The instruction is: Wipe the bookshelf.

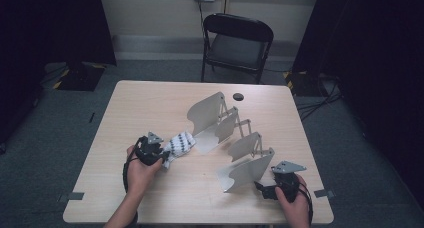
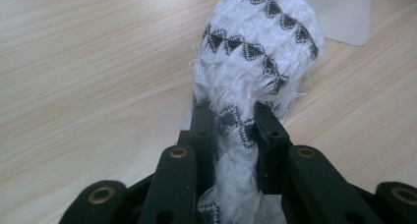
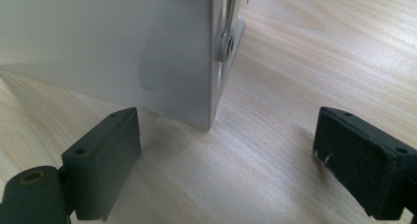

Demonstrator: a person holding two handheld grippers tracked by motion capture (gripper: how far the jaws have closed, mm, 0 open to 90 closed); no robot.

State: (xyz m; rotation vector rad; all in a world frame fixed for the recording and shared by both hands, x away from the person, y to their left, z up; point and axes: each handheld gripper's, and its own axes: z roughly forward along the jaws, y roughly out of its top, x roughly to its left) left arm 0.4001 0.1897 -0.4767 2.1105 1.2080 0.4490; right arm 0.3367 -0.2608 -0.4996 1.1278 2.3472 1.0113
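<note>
A white sock with black triangle bands (image 1: 179, 144) lies bunched on the wooden table, left of centre. My left gripper (image 1: 164, 156) is shut on its near end; in the left gripper view the cloth (image 2: 255, 52) is pinched between both pads (image 2: 204, 123) and bulges out past them. A grey metal expanding rack (image 1: 227, 138) with several curved plates stands in the middle. Its nearest plate (image 3: 123, 47) rises just beyond my right gripper (image 3: 226, 155), whose jaws stand wide apart with bare table between them. In the high view the right gripper (image 1: 260, 187) sits by the front right edge.
The wooden table (image 1: 150, 100) has free room at its back left. A black folding chair (image 1: 236, 45) stands behind the far edge. A small dark round thing (image 1: 238, 96) lies near the rack's far end. Grey carpet surrounds the table.
</note>
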